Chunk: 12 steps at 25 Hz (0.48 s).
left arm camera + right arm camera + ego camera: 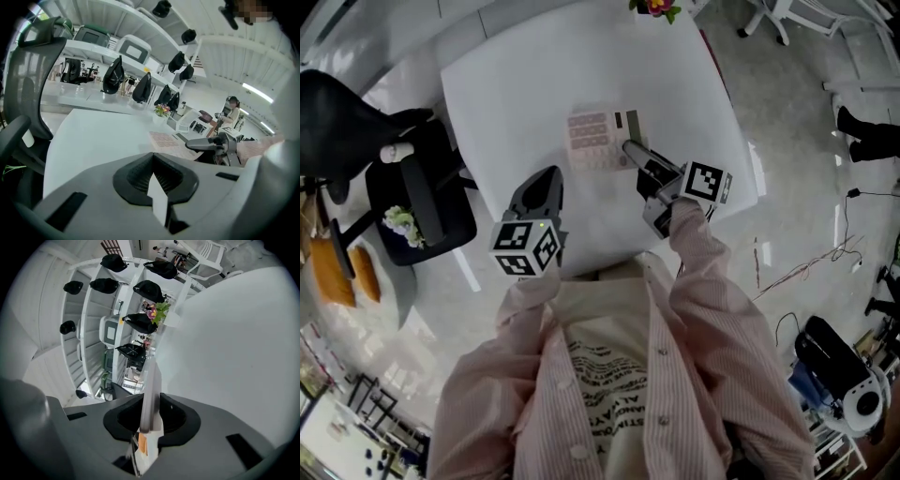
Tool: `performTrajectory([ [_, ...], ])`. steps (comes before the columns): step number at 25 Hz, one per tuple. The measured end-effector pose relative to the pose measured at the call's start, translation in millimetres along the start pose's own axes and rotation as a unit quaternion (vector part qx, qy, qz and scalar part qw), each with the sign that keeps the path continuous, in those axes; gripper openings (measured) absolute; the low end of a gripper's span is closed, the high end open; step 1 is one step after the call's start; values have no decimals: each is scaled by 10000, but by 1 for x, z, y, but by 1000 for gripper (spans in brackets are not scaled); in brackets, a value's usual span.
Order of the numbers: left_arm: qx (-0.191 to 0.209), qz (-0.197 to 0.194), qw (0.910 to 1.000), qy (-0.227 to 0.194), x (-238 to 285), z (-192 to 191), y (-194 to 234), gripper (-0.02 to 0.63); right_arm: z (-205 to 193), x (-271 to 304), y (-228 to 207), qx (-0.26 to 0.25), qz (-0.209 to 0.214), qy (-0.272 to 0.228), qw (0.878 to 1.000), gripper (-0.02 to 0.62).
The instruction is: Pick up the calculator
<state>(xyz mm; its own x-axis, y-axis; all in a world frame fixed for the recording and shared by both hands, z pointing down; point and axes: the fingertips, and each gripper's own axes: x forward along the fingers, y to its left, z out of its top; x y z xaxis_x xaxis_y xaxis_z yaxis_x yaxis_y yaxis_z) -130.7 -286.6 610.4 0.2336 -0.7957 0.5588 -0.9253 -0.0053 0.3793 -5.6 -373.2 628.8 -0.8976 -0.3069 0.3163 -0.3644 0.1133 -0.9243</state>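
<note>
- Your right hand-held gripper (630, 148) is clamped on the calculator (595, 139) at its display end. In the right gripper view the body runs edge-on straight out between the jaws.
- The calculator is over the near middle of the table (516, 84). Its long axis runs from your right jaws toward your left side, so most of its weight likely hangs beyond the grip.
- Your left hand-held gripper (551, 173) has its jaws together and holds nothing. It is near the calculator's free end but apart from it, and is well placed to steady that end if it droops.

pink striped shirt (712, 319) (white buttons) over printed tee (605, 389)
</note>
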Motion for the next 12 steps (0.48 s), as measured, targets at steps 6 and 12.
performTrajectory([
  [6, 204, -139, 9993, -284, -18, 26, -14, 0, 9, -22, 33, 11, 148, -401, 9991, 78],
  [12, 419, -253, 9968, -624, -40, 53, -27, 0, 16, -42, 60, -44, 223, -727, 9971, 77],
])
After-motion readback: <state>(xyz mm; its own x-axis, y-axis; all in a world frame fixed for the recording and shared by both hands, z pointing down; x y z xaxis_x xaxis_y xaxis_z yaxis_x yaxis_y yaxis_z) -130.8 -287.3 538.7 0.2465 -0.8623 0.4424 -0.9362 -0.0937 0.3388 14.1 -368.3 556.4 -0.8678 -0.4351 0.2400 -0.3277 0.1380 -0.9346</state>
